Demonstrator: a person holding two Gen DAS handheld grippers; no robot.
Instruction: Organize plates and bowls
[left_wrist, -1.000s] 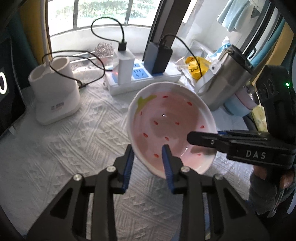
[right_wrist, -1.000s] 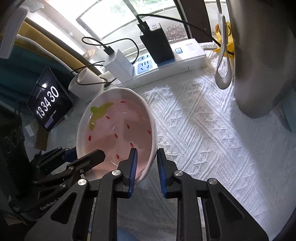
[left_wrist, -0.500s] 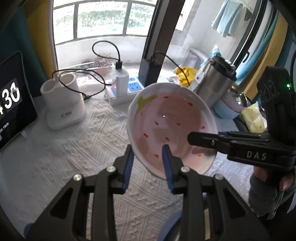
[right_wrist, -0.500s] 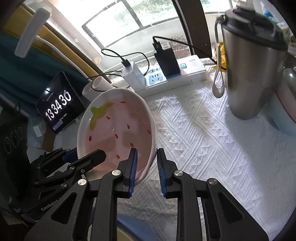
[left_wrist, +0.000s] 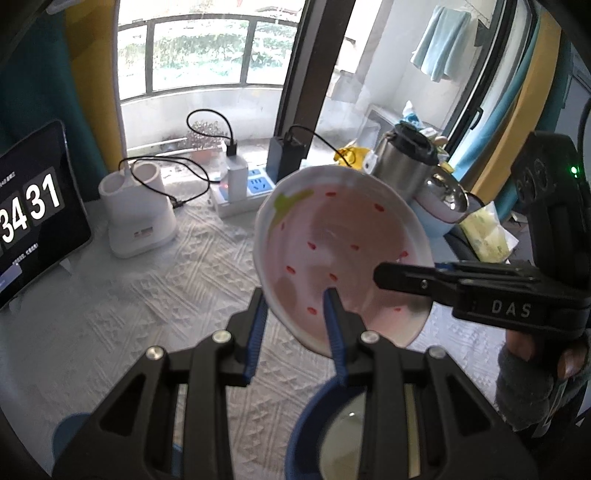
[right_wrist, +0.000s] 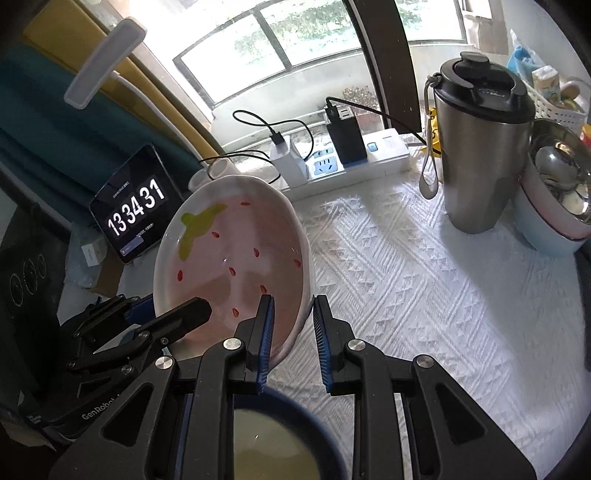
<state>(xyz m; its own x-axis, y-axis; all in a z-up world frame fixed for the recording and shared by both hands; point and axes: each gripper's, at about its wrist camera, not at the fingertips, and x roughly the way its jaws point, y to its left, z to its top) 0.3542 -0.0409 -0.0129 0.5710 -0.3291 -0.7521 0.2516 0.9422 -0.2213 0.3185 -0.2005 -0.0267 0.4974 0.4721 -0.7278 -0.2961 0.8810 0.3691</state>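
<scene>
A pink strawberry-patterned bowl (left_wrist: 341, 254) hangs tilted in the air above the table (right_wrist: 424, 295), gripped from two sides at once. Its inside is pale pink with small red seed marks and a green leaf shape near the upper rim.

The left gripper (left_wrist: 295, 325) has its blue-padded fingers (left_wrist: 334, 332) clamped on the near edge of the bowl, one finger inside and one outside the wall. The right gripper (right_wrist: 293, 330) is clamped the same way on the opposite edge, with the rim caught between its two fingers. A gloved hand (left_wrist: 532, 384) holds the right gripper.

Directly below the fingers, close to both cameras, sits a dark blue bowl (right_wrist: 273, 439) with a pale inside, resting on the white textured tablecloth.

Beyond the fingers, at the far side of the table, lies a white power strip (right_wrist: 354, 162) with chargers and black cables plugged in. To the left of it stands a white holder (left_wrist: 135, 218), and further left a tablet (right_wrist: 135, 206) showing a clock. To the right of the fingers stands a steel tumbler (right_wrist: 480, 155) with a black lid, and beside it a stack of pastel bowls (right_wrist: 554, 229) with a metal bowl on top holding spoons.
</scene>
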